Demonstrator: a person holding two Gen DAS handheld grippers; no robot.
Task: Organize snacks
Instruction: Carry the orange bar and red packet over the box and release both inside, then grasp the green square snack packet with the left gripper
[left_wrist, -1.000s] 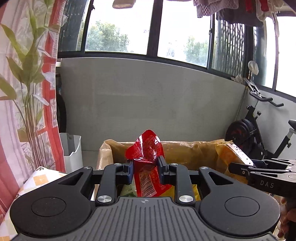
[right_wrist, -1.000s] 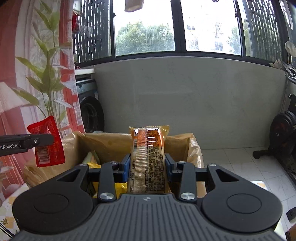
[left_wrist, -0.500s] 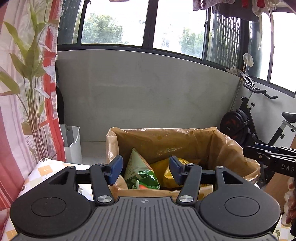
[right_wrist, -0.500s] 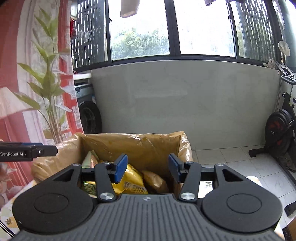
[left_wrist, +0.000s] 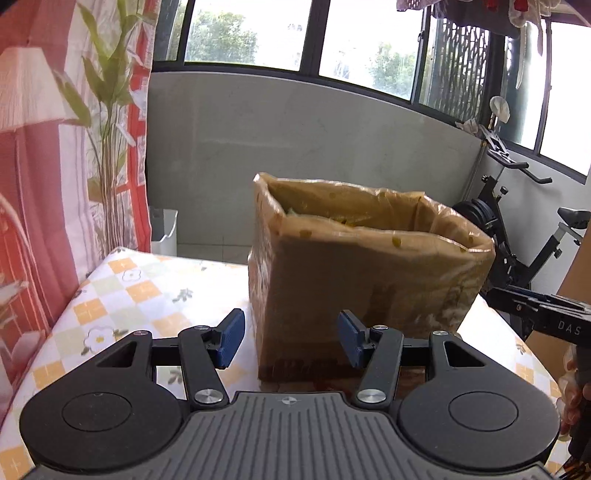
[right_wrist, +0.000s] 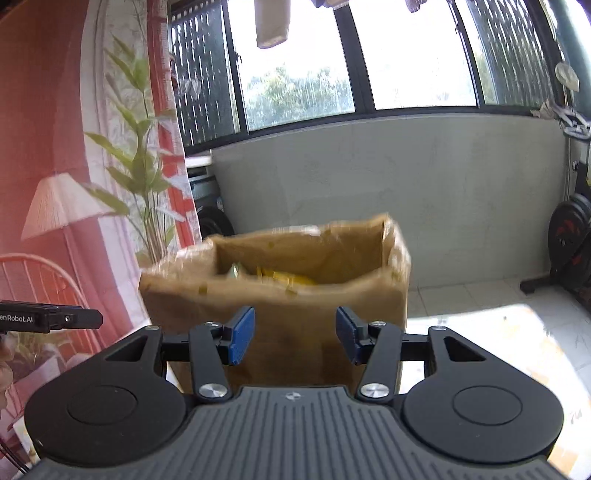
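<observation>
With both jaws spread and empty, the left gripper (left_wrist: 290, 341) and right gripper (right_wrist: 294, 339) face the near wall of the lined box (left_wrist: 362, 280), whose snacks (right_wrist: 284, 277) lie inside, above and beyond both grippers.

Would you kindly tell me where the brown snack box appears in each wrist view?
Left wrist view: the snack box stands centre-right on the checked tablecloth, beyond the open left gripper.
Right wrist view: the box, blurred, sits centre, behind the open right gripper.
Shared landmark: the grey wall under the windows.
</observation>
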